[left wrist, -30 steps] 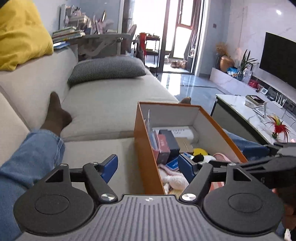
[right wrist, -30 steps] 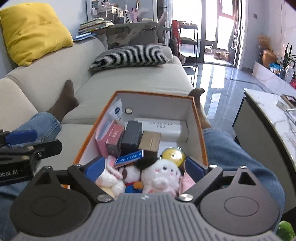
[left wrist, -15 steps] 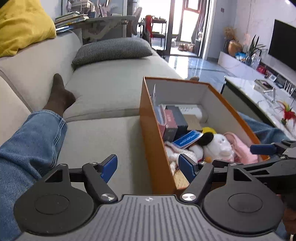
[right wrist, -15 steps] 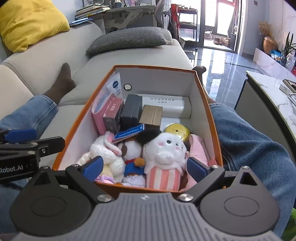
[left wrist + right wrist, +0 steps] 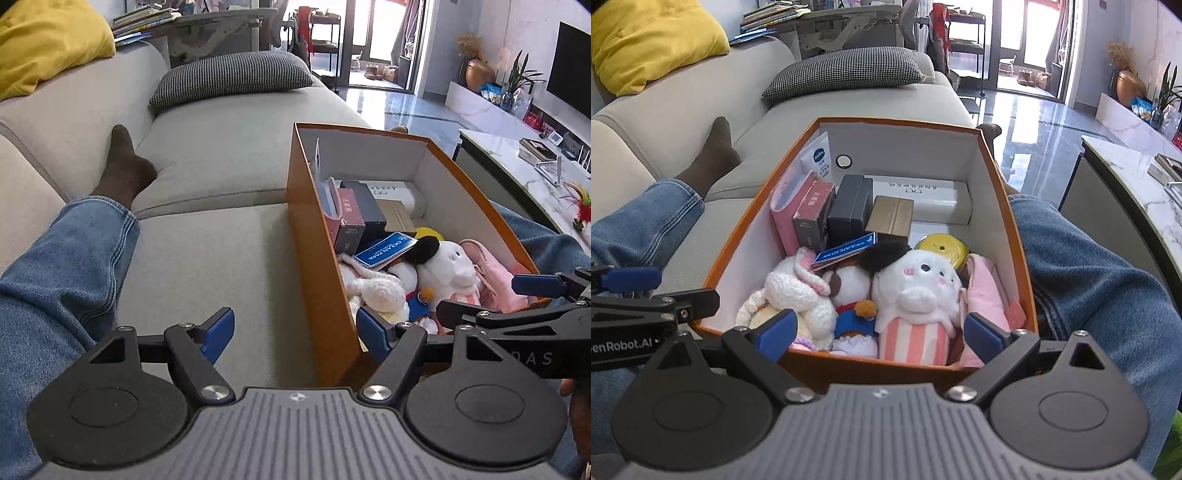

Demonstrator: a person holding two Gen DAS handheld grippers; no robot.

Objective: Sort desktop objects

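Observation:
An orange cardboard box (image 5: 1004, 206) (image 5: 314, 266) rests on a sofa between a person's legs. It holds a white plush in a striped cup (image 5: 916, 291), a crocheted white bunny (image 5: 798, 288), a small dog plush (image 5: 849, 288), a blue card (image 5: 846, 251), a yellow tin (image 5: 942, 245), pink cloth (image 5: 984, 291) and several small cartons (image 5: 849, 210). My right gripper (image 5: 881, 328) is open at the box's near rim, above the plushes. Straddling the box's left wall, my left gripper (image 5: 295, 330) is open with nothing between its fingers.
A person's jeans-clad legs (image 5: 1089, 288) (image 5: 55, 280) lie on both sides of the box, one socked foot (image 5: 123, 166) on the sofa seat. A checked cushion (image 5: 846, 72) and yellow pillow (image 5: 653, 40) lie farther back. A marble coffee table (image 5: 524, 166) stands at right.
Both grippers have tilted down and drawn closer to the box, so its contents fill more of each view. Both stay open.

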